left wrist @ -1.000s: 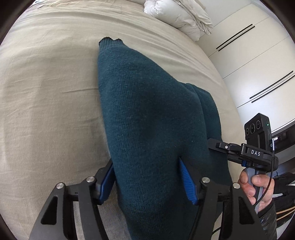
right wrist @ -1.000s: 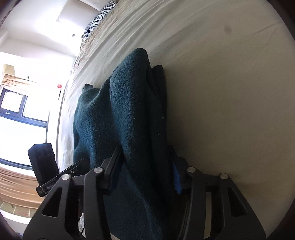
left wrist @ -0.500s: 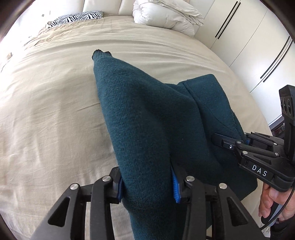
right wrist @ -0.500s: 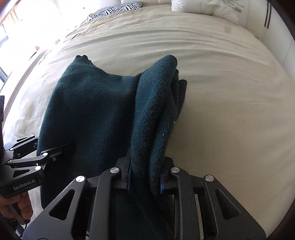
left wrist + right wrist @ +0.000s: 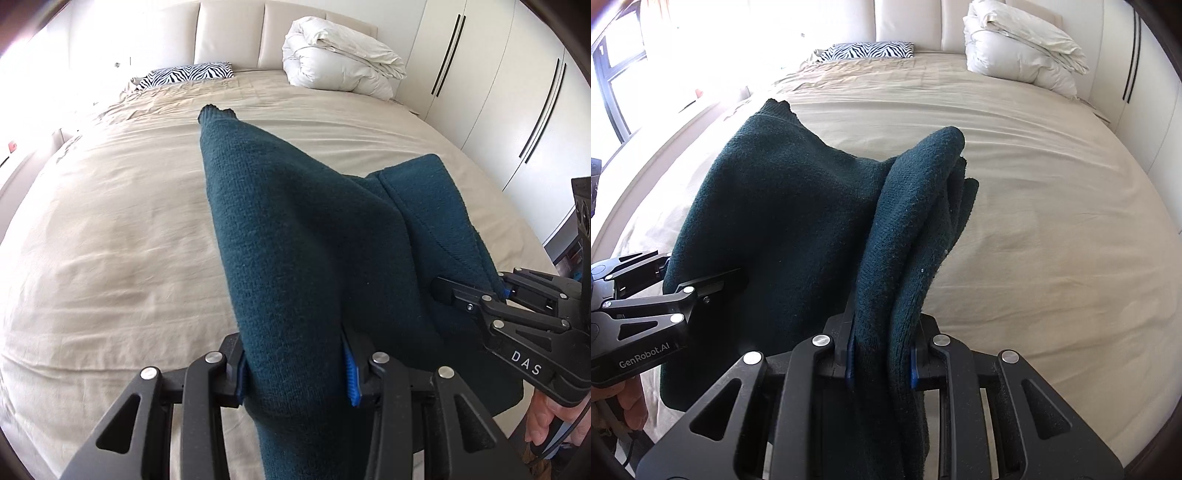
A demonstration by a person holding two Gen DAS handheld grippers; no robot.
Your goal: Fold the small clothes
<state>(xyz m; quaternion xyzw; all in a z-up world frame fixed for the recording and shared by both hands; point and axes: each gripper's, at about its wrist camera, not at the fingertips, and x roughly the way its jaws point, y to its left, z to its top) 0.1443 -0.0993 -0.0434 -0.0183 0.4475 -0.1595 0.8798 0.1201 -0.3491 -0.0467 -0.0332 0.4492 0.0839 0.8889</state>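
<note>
Since a moment ago the left claw (image 5: 295, 373) has clamped down on the near edge of the dark teal knitted sweater (image 5: 295, 229). The right claw (image 5: 881, 363) pinches bunched layers. Both have lifted it off the beige bed sheet (image 5: 110, 240), ready to fold forward.

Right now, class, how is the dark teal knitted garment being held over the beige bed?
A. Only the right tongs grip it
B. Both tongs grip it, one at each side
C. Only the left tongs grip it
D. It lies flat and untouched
B: the left tongs and the right tongs each pinch a fold of the dark teal knitted garment between blue pads.
</note>
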